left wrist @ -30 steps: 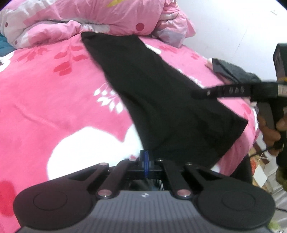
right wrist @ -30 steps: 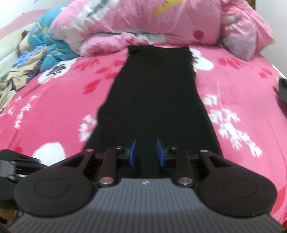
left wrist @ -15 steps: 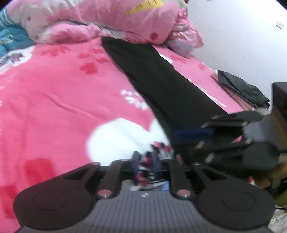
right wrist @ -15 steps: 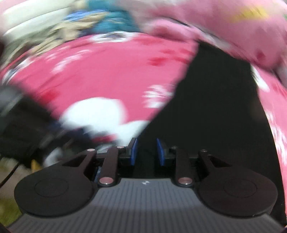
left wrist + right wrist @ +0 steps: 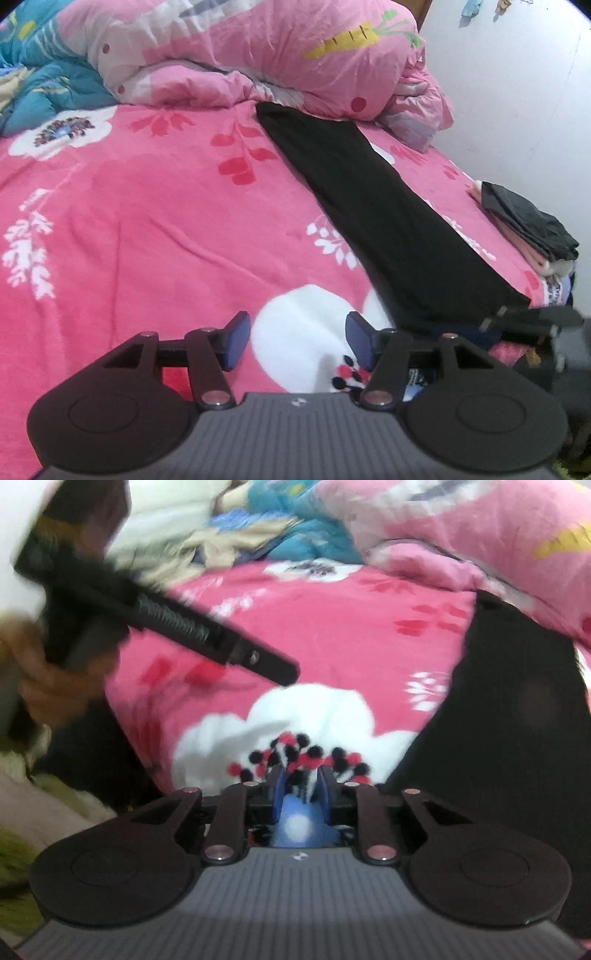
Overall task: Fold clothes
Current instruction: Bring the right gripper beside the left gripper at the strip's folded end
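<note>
A long black garment [image 5: 376, 206] is lying flat on a bed covered by a bright pink floral blanket [image 5: 147, 221]. The garment is stretching as a narrow strip from the heaped pink duvet [image 5: 258, 55] at the head of the bed down to the near edge of the blanket, where its lower end is widening slightly. In the right wrist view the same garment [image 5: 517, 716] is filling the right side of the blanket [image 5: 332, 627].

The left gripper [image 5: 297, 339] is hovering over a large white flower printed on the blanket, just beside the garment's lower end, with its blue-padded jaws spread wide and nothing between them. From the right wrist view the left gripper [image 5: 280, 672] is showing as a dark blurred bar reaching over the blanket, held by the person's left hand [image 5: 55, 686].

The right gripper [image 5: 299, 786] is sitting at the near edge of the blanket, beside the garment, its blue pads drawn to a narrow gap; the view is blurred, and I cannot tell whether cloth is between them. In the left wrist view it [image 5: 495, 321] is appearing at the garment's lower corner.

A small stack of folded clothes [image 5: 524, 225] is resting on the blanket's far side from the left gripper, beyond the garment, near the white wall [image 5: 517, 92]. Blue bedding [image 5: 40, 88] is bunching beside the duvet.
</note>
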The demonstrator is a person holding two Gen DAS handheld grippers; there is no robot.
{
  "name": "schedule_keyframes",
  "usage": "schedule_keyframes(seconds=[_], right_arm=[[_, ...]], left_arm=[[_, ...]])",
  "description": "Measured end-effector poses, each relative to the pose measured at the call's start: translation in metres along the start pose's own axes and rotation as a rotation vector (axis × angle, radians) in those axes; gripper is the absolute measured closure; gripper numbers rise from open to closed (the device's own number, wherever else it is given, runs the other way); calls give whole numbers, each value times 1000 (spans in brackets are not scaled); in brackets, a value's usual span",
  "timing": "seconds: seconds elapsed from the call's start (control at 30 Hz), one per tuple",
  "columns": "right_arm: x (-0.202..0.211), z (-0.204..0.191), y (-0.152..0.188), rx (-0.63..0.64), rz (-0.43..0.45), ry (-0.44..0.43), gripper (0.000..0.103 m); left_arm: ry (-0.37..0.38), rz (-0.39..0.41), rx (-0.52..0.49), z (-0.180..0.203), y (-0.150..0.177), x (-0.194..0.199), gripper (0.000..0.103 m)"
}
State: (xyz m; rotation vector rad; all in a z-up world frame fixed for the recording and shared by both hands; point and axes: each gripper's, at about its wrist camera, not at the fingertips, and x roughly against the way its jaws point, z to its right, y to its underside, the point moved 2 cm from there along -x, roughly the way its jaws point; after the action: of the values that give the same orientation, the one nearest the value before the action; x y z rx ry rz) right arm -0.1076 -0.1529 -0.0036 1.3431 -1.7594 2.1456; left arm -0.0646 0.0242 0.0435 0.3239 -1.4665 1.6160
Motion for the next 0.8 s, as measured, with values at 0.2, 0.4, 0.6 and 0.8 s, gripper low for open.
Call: schedule_keyframes(seconds=[0.2,0.4,0.6,0.8], right_arm=[[14,56,18,-251,-4,102,82],[20,13,16,-139,-16,-17,72],[29,70,26,-380,10,30,74],[47,74,4,-268,-1,-69,78]], left_arm=[[40,-23,8,5,4,-3,43],[68,-43,-19,15,11,-11,38],[77,7,-99,34,-2,-21,38],[166,83,-236,73,-18,-40,40]])
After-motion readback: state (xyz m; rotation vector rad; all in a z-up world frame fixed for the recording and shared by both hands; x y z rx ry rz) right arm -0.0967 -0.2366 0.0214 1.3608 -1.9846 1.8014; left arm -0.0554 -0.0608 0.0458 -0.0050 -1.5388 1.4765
